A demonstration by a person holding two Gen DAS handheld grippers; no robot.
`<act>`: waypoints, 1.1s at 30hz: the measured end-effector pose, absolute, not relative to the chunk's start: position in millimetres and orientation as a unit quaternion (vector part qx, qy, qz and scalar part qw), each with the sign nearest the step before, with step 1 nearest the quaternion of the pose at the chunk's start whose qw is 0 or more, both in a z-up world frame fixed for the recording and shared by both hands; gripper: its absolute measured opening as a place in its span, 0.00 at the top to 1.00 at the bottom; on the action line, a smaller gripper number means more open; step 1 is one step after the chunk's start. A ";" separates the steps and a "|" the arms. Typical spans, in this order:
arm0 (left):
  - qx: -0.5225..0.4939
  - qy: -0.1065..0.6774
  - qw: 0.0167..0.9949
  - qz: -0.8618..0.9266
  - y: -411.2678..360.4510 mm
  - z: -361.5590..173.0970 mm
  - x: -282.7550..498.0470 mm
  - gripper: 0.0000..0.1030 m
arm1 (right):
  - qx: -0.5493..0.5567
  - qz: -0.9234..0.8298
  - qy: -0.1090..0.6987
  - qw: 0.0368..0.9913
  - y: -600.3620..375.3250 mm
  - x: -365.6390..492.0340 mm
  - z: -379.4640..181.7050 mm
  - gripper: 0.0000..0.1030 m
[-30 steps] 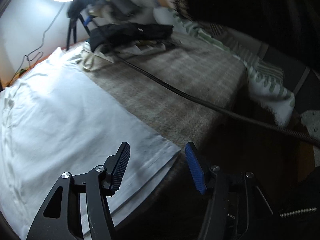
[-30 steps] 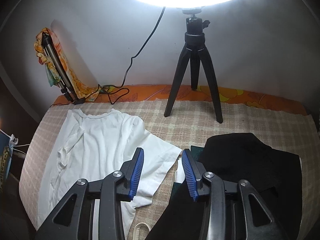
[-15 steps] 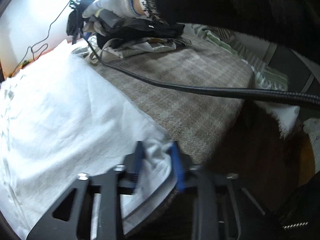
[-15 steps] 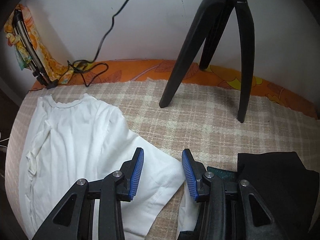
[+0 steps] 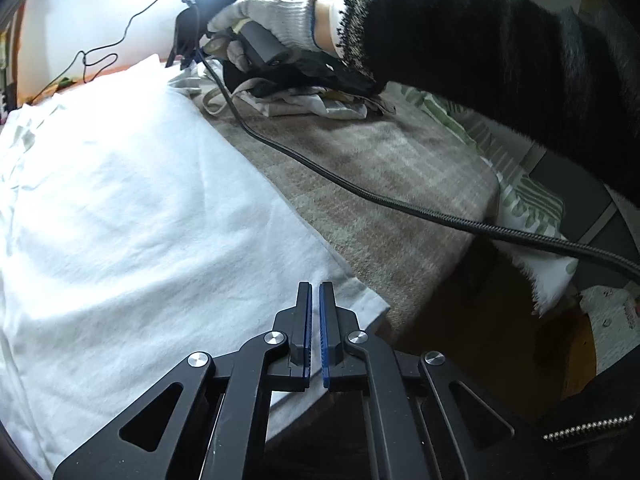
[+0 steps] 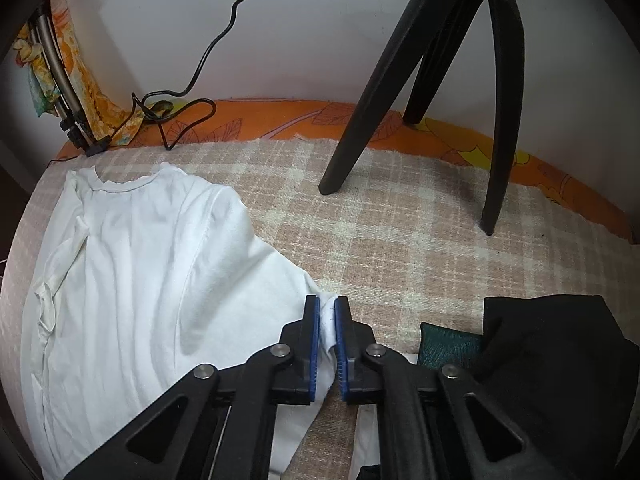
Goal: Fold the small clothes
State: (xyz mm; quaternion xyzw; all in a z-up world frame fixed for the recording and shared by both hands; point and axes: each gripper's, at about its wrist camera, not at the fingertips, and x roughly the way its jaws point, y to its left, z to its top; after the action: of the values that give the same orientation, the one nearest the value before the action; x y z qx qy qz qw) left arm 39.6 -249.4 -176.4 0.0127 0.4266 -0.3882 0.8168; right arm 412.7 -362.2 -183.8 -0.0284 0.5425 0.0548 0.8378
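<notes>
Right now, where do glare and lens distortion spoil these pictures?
Left wrist view: glare washes out the top left wall and the far end of the white shirt. Right wrist view: even light, only soft shadows; the blanket's far edge bows and the corners are black.

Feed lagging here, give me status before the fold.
Both claws just closed: left claw on white cotton shirt hem, right claw on its sleeve. Black braided cable lies beside shirt.

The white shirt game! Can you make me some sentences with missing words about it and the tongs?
The right tongs are shut on the sleeve of the ____ shirt.
The left tongs pinch the shirt's bottom ____.
The tripod has ____ legs.
The gloved hand wears a ____ sleeve.

Missing words: white; corner; black; black
</notes>
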 end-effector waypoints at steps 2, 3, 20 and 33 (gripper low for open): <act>0.012 0.418 0.818 -0.396 -250.1 -172.1 35.2 0.98 | -0.031 0.052 0.537 0.841 -362.2 411.5 -177.8 0.96; 0.017 0.415 0.818 -0.398 -251.4 -170.6 32.3 0.98 | -0.032 0.050 0.536 0.842 -362.7 412.7 -175.3 0.96; 0.041 0.414 0.817 -0.400 -273.6 -183.5 32.3 0.94 | -0.018 0.042 0.529 0.847 -372.5 412.8 -157.1 0.96; -0.077 0.401 0.836 -0.365 -206.7 -164.0 33.5 0.95 | -0.037 0.026 0.517 0.855 -335.4 411.4 -114.9 0.97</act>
State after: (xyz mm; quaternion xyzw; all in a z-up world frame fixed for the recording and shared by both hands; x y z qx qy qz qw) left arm 33.5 -206.7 -164.0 -0.0772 0.4015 -0.3653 0.8363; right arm 411.4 -335.4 -114.9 -0.0371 0.5168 0.0265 0.8549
